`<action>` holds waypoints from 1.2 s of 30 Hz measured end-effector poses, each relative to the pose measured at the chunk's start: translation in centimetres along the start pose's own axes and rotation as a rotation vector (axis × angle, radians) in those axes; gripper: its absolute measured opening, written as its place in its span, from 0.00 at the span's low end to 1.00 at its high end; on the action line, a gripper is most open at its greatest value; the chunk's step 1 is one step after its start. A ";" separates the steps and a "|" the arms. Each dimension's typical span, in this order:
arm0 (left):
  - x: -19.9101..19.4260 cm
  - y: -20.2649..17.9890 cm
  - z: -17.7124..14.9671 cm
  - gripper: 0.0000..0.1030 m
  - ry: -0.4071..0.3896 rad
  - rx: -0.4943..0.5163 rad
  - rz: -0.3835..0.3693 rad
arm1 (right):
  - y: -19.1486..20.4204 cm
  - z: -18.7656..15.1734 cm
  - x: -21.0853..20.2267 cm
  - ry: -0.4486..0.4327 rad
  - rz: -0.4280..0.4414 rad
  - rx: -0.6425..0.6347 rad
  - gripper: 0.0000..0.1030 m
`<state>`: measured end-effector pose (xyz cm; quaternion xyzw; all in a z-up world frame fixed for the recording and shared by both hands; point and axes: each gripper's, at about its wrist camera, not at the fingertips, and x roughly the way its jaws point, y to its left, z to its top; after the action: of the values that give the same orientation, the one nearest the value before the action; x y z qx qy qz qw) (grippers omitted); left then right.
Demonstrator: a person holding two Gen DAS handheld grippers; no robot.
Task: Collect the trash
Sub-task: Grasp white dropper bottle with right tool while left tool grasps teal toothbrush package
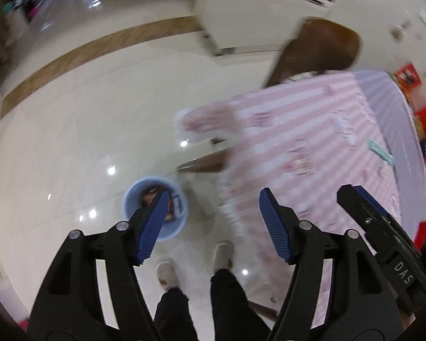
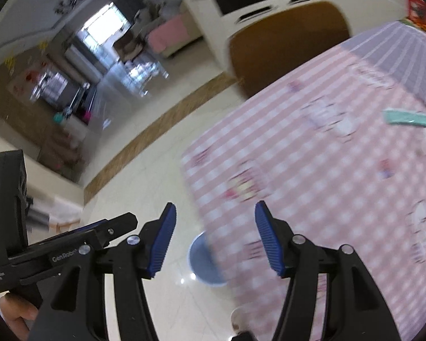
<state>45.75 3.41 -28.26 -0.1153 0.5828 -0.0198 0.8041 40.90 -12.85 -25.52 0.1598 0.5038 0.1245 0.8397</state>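
A light blue bin (image 1: 156, 213) stands on the glossy floor beside the table, with trash inside it. My left gripper (image 1: 214, 197) hangs open above the floor to the right of the bin, and nothing is between its pads. In the right wrist view the bin (image 2: 204, 267) shows partly under the table's edge. My right gripper (image 2: 215, 209) is open and empty over that edge. A teal wrapper (image 2: 411, 119) lies on the pink checked tablecloth (image 2: 312, 156); the same wrapper (image 1: 380, 150) shows in the left wrist view.
A brown chair (image 1: 321, 45) stands at the far end of the table, with a white cabinet (image 1: 241, 8) behind it. Red packets (image 1: 423, 119) lie at the table's far right. The person's slippered feet (image 1: 221, 255) stand by the table.
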 end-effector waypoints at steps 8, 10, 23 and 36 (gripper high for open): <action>3.9 -12.6 1.9 0.66 0.036 0.174 -0.082 | -12.8 3.1 -4.9 -0.145 -0.207 0.136 0.56; 5.1 -15.3 2.1 0.66 0.048 0.205 -0.094 | -15.9 3.3 -5.4 -0.168 -0.272 0.177 0.56; 10.7 -26.7 3.2 0.69 0.079 0.451 -0.097 | -26.0 5.8 -1.2 -0.132 -0.288 0.298 0.41; 14.6 -34.6 4.3 0.73 0.032 0.707 -0.098 | -29.4 6.0 -3.9 -0.194 -0.272 0.302 0.24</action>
<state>58.01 -31.93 -33.41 0.1425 0.5464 -0.2606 0.7831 45.86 -42.17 -31.29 0.2256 0.4507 -0.0826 0.8597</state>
